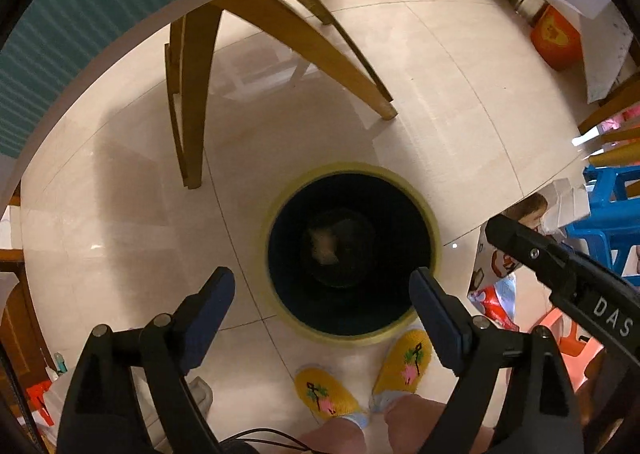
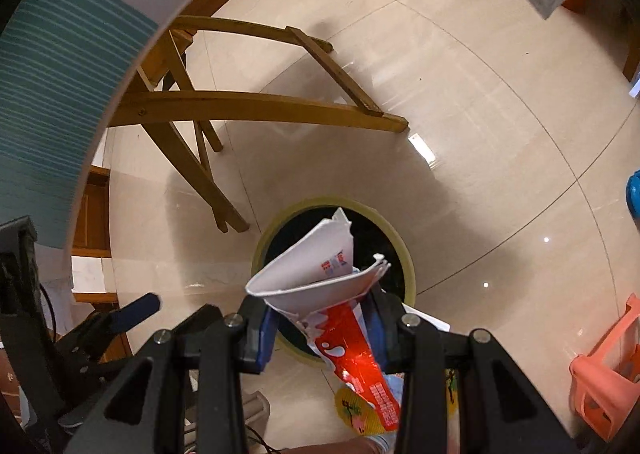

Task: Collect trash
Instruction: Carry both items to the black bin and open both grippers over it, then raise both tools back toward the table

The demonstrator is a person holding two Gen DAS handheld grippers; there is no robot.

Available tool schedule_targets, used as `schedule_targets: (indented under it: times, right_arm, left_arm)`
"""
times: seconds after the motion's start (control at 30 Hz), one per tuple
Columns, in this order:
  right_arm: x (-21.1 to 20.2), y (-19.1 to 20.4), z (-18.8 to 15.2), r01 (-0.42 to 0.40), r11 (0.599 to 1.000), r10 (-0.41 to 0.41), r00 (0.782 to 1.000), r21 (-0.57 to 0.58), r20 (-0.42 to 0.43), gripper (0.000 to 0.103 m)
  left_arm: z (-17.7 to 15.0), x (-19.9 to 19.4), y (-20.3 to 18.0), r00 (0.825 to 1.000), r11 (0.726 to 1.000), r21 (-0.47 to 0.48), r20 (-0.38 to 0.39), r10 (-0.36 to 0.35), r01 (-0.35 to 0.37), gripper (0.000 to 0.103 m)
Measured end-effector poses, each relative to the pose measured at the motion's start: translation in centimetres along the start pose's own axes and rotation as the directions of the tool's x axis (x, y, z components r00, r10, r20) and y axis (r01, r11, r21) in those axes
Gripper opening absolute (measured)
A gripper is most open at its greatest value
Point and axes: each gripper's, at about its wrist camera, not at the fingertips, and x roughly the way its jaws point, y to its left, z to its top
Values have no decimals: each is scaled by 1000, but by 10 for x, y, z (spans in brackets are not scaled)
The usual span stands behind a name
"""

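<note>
The floor is pale glossy tile, with wooden table legs rising from it and the bin standing just in front of the person's yellow slippers. The bin is round, yellow-rimmed and lined in black, its mouth open upward with something dim lying at the bottom. The left gripper hangs above the near side of the bin, fingers spread wide and empty. The right gripper is clamped on the carton, a torn, flattened red-and-white pack held over the bin's mouth. The carton looks light, thin and crushable, with a glossy printed skin that could slip; the flattened middle where the pads sit seems the firmest hold, since the flared white end would likely just fold.
</note>
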Motion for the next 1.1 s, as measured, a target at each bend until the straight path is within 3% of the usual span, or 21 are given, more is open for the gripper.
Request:
schedule_targets:
  times: [0.2,0.5,0.53,0.63,0.8,1.1]
  right_arm:
    - [15,13,3,-14,1000,14,1000,-25,-5,38]
    - [22,52,12,-35,995,33,999,-93,-26,40]
    - [22,56,13,-36,995,34,999,-98,-30,41]
    - [17,67,14,-31,992,27,999,-120,-30,64]
    - [-4,80,13,-14,989,11,1000,-145,-16,66]
    - [-83,101,1,50,986,-41,998,-157,57,68]
  left_arm:
    - [-6,-11,23,1000,999,-52,13,17,-17,88]
    - [-30,-56,55,998,991,-131,59,31,-23,88]
    - [-32,-62,57,998,991,-135,63,31,-22,88]
    - [-35,-74,61,997,990,-137,71,32,-22,88]
    - [-35,-100,63,996,990,-139,86,29,-17,88]
    - [-36,-192,60,986,996,-92,164,9,6,88]
